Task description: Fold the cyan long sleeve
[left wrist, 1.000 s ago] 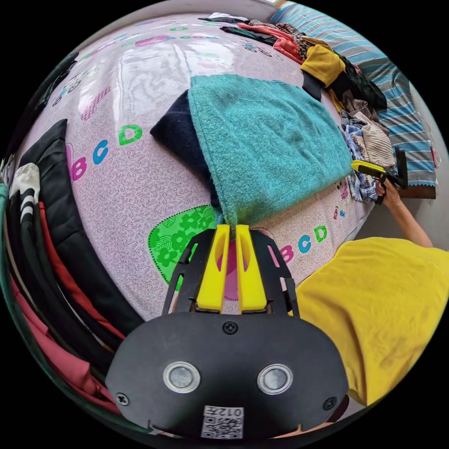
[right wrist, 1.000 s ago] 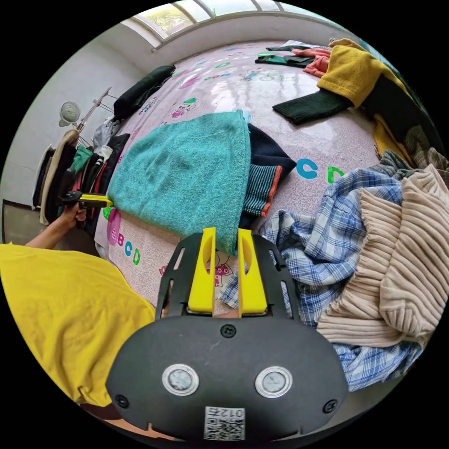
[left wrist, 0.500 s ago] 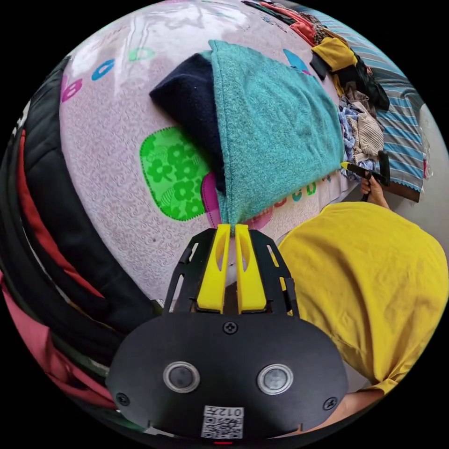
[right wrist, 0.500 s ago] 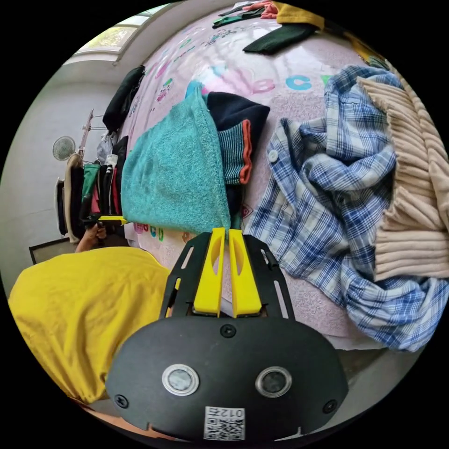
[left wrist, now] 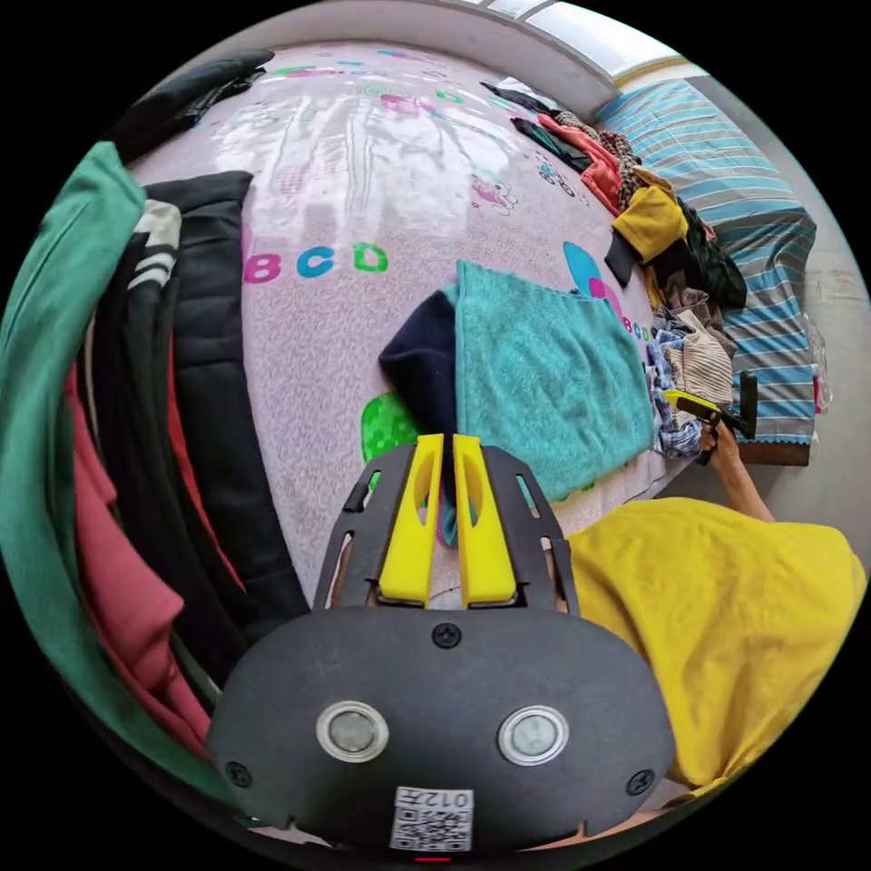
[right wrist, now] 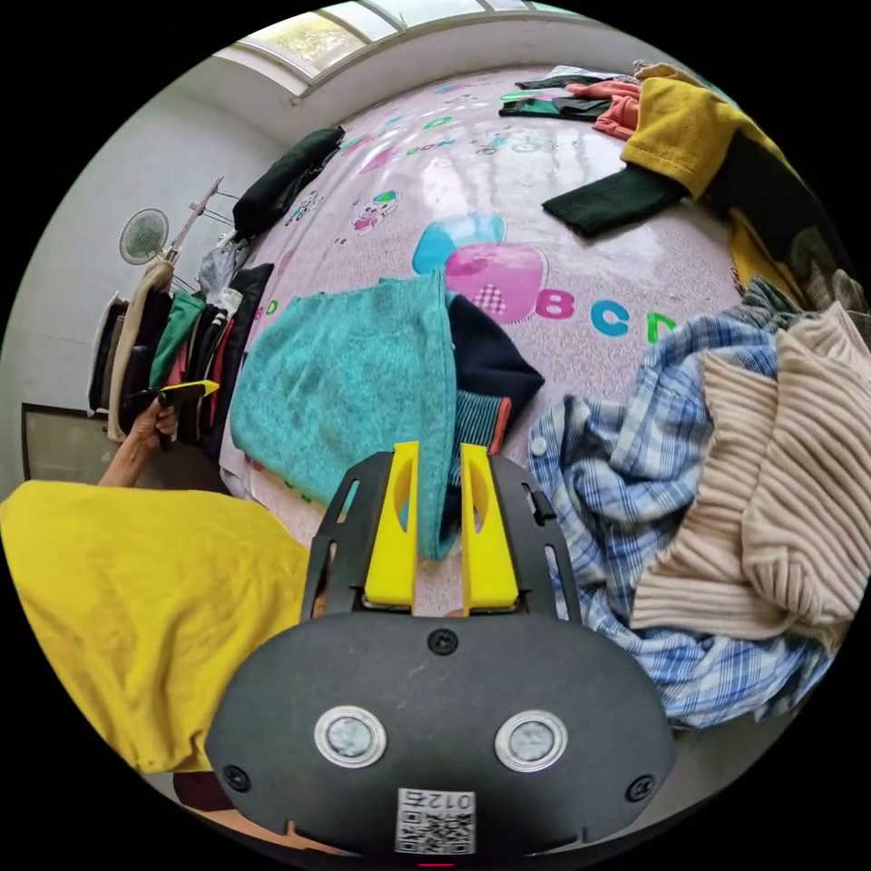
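Near the front edge of the pink alphabet-print bed cover (left wrist: pixel 363 181) lies the fuzzy cyan long-sleeve knit (left wrist: pixel 544 381), folded into a flat panel with a dark navy garment with a striped, orange-edged cuff (right wrist: pixel 490 372) showing from beneath its far side. Its near edge hangs a little over the bed's rim, probably so the corners can be reached from where the person stands.

In the left gripper view the left gripper (left wrist: pixel 447 445) has its yellow jaws only narrowly apart, with a scrap of cyan visible low in the gap; whether they press on it cannot be told. In the right gripper view the right gripper (right wrist: pixel 439 454) has its jaws spread wider, and a cyan corner hangs loose between them rather than pinched. Each gripper sits at an opposite near corner, which looks like the end of laying a fold flat, or the start of another one.

A person in a yellow shirt (left wrist: pixel 726 617) stands between the grippers. Beside the knit on the right are a blue plaid shirt (right wrist: pixel 626 490) and a beige ribbed sweater (right wrist: pixel 789 508); dark and red clothes (left wrist: pixel 136 408) hang at the left.
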{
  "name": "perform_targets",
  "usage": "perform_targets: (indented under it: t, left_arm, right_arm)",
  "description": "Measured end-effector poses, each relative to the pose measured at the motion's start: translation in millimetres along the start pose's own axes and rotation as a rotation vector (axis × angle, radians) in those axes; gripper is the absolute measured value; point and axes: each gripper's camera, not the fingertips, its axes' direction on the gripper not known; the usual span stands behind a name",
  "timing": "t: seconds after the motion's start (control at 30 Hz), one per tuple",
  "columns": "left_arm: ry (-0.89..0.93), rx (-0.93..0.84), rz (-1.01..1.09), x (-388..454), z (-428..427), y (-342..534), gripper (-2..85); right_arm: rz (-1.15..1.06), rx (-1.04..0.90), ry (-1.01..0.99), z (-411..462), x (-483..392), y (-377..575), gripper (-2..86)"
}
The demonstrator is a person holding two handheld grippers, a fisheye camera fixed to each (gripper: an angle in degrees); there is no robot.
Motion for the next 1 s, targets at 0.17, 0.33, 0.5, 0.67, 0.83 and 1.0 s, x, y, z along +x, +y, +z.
perform_targets:
  t: [0.17, 0.33, 0.5, 0.67, 0.83, 1.0]
  left_arm:
    - [-0.046, -0.042, 0.029, 3, 15, -43, 0.3]
    - [-0.144, -0.201, -0.03, -10, 51, -68, 0.0]
    - [-0.194, -0.139, -0.058, -4, 19, -71, 0.1]
    - [-0.068, -0.031, -0.018, 4, -7, -87, 0.5]
    - [0.062, -0.186, -0.021, -10, 31, -124, 1.6]
    - [0.047, -0.235, 0.063, -3, 44, -140, 1.5]
  right_arm:
    - [-0.019, 0.001, 0.005, 5, -2, -37, 6.9]
    - [-0.02, -0.059, 0.062, 23, 2, -48, 6.2]
    - [0.019, -0.038, 0.035, 18, 13, -44, 6.5]
    - [0.056, 0.014, -0.013, 9, 25, -57, 7.7]
    - [0.062, -0.045, -0.07, 28, 33, -85, 8.9]
    - [0.091, -0.062, -0.154, 40, 42, -97, 4.8]
